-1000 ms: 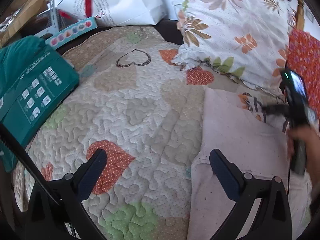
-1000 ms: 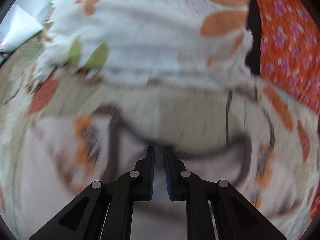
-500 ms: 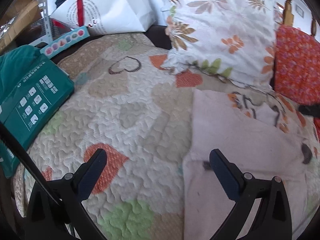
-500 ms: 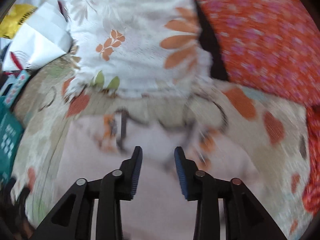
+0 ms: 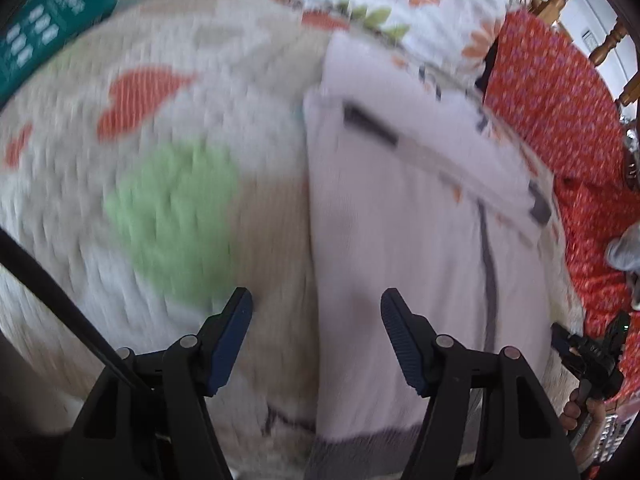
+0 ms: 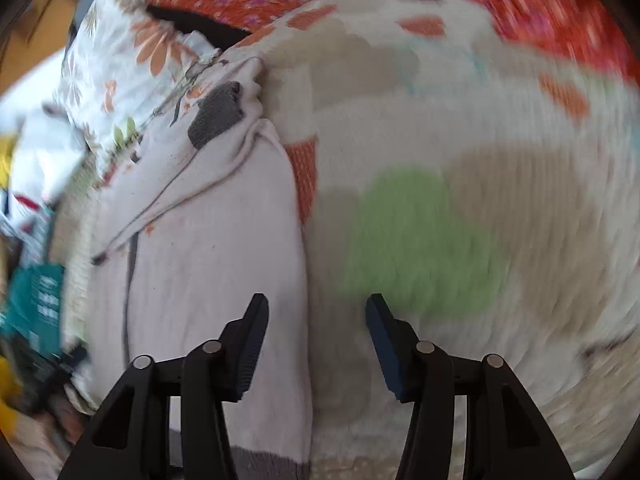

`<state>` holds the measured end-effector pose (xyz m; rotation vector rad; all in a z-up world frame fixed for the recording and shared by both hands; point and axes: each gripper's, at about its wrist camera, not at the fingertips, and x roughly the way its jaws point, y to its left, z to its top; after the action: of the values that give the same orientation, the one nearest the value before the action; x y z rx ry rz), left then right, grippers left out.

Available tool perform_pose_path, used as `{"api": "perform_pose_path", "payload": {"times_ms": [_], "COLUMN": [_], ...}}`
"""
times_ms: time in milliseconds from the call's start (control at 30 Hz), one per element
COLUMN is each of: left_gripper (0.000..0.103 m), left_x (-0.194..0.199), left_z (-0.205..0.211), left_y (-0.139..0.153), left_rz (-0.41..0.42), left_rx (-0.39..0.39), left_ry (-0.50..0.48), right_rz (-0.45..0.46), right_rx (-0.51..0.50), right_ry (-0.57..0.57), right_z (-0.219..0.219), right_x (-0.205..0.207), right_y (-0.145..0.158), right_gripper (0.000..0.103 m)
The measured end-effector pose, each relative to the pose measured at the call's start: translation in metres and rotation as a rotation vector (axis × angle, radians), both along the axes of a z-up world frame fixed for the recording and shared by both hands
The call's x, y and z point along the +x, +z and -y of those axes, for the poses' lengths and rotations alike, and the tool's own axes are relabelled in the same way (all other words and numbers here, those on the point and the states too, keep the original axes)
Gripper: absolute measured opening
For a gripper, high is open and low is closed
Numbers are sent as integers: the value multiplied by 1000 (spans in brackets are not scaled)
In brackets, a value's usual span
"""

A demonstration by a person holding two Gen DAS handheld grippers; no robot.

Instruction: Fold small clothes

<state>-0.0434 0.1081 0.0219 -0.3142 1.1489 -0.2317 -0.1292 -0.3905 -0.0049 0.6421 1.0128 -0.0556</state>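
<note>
One fold at least looks done: the pale pink garment [image 5: 404, 216] lies on the quilted bed cover [image 5: 168, 184] as a long strip, with what looks like a sleeve laid across its upper part and a grey hem nearest the cameras. Folding it shorter seems to be what is left. The left hand-held gripper [image 5: 316, 336] straddles the garment's left edge; its jaws have just been closing but stand apart, pads not pressing the cloth. The right hand-held gripper [image 6: 316, 340] straddles the right edge; its jaws have just been opening and grip nothing. Open quilt lies on both sides; the floral pillow [image 5: 400, 4] and red cushion [image 5: 560, 112] crowd the far end.
</note>
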Motion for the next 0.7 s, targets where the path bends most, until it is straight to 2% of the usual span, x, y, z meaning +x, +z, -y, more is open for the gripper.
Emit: {"api": "perform_pose_path", "payload": {"times_ms": [67,100,167,267,367,533,633,700], "left_gripper": [66,65,53,37,36,36,39,39], "left_x": [-14,-19,-29,-47,-60,-77,-81,-84], "left_z": [7,12,18,27,25,25,30,38], "left_y": [0,-1,-5,-9,-16,-24,-25,-23], "left_rz": [32,33,22,29,7,-14,-11,4], "left_rx": [23,9,-53,-77,-148,-196,-169,-114], "left_ry": [-15,-32,-62,-82,-61,-43,-55,-66], "right_rz": [44,54,80,102,105,107,113,111], "right_rx": [58,95,193,296,411,464,421,385], "right_ry": [2,12,30,59,81,95,98,106], "right_z": [-4,-6,-15,-28,-44,-60,-68,-73], "right_x": [-11,-14,-20,-27,-38,-60,-67,-72], "right_y": [-3,-5,-12,-17,-26,-34,-34,-33], "right_gripper": [56,56,56,56,56,52,46,41]}}
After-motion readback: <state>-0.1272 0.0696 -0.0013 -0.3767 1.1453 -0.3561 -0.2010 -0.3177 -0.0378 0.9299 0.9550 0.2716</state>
